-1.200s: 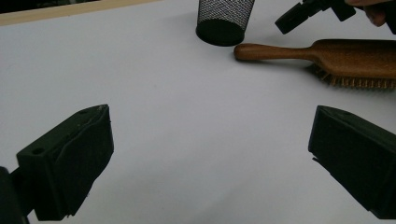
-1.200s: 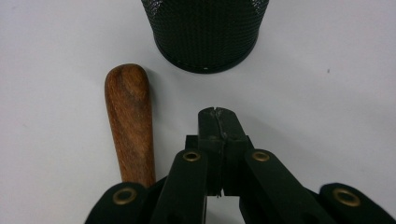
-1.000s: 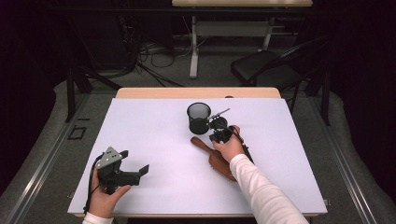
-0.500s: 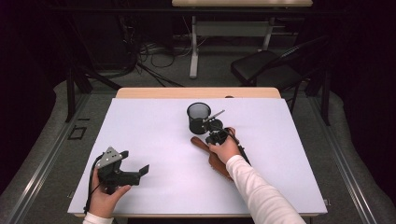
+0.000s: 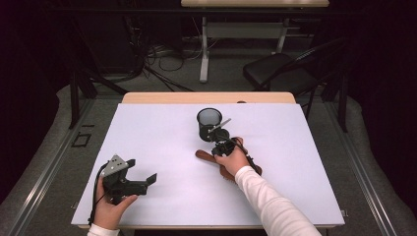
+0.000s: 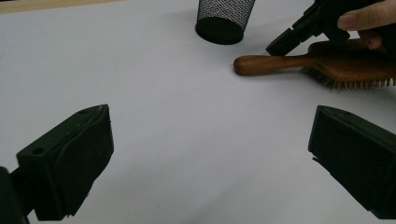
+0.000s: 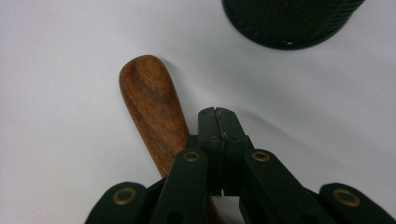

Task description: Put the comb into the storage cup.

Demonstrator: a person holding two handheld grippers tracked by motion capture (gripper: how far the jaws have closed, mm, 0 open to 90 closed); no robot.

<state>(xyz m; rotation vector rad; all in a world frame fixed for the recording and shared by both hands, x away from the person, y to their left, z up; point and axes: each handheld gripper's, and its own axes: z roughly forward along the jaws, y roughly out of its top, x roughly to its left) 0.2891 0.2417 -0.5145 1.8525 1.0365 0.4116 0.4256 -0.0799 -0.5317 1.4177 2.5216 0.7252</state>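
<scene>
Item: wooden hairbrush [image 5: 223, 164], lying flat near the middle of the table [image 5: 305, 162], a little toward its right edge. Long axis runs diagonally: handle tip toward the far-left, bristled head toward the near-right, under the person's right hand [image 5: 235, 158].

Item: black mesh cup [image 5: 209, 124], upright, just beyond the handle end, toward the far edge.

Right hand-held gripper [image 7: 218, 122]: jaws fully closed, pads pressed together, nothing between them. It hovers directly above the handle, tip beside the handle's right flank and pointing toward the cup. By far the nearer of the two; the handle lies just beneath and slightly left of its tip.

Left hand-held gripper [image 6: 205, 154]: jaws spread wide, empty, at the near-left corner, well apart from brush and cup.

Judgement: a grasp would need the right jaws opened across the handle's narrow width.
</scene>
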